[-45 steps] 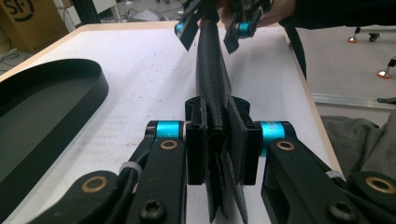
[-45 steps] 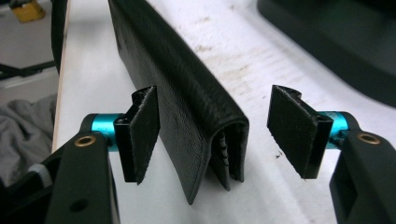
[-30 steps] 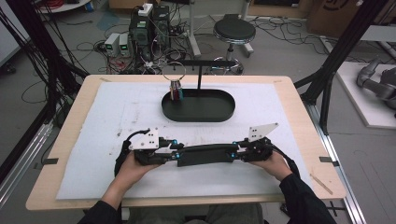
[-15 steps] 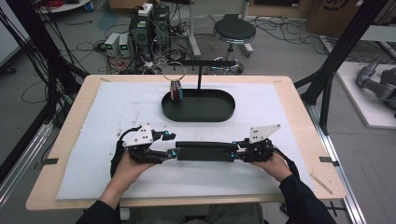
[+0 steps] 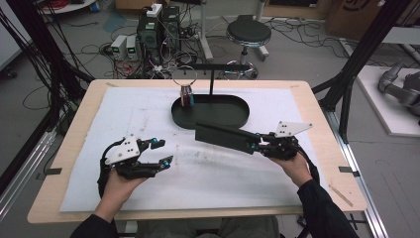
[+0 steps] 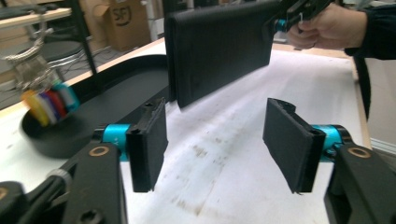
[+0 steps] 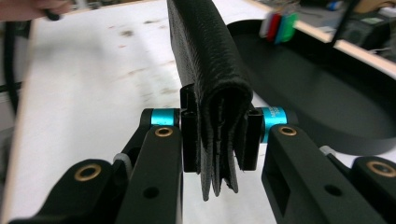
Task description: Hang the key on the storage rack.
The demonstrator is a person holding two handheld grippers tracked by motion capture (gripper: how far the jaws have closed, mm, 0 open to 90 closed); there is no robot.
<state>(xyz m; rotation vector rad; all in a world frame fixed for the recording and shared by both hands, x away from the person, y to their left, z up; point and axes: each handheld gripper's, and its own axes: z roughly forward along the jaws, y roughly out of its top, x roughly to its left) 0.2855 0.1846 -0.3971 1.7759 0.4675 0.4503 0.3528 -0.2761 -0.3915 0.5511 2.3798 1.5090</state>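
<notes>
Black leather folded wallet (image 5: 225, 137) hangs in the air over the bench (image 5: 322, 163), pinched at one end by the right gripper (image 5: 258, 145), just beside the black oval tray (image 5: 233, 119). Left gripper (image 5: 159, 152) has just been opening; its fingers (image 6: 289, 142) are spread, nothing between. Held by one end, the wallet may sag or slip out.

Left gripper (image 5: 161, 152) jaws just opened, empty; right gripper (image 5: 256, 144) clamped

Left tool (image 5: 161, 151) lets go of black wallet (image 5: 225, 136), jaws just opening, nothing between them. Right tool (image 5: 257, 144) lifts wallet off counter (image 5: 69, 144), toward far edge.
</notes>
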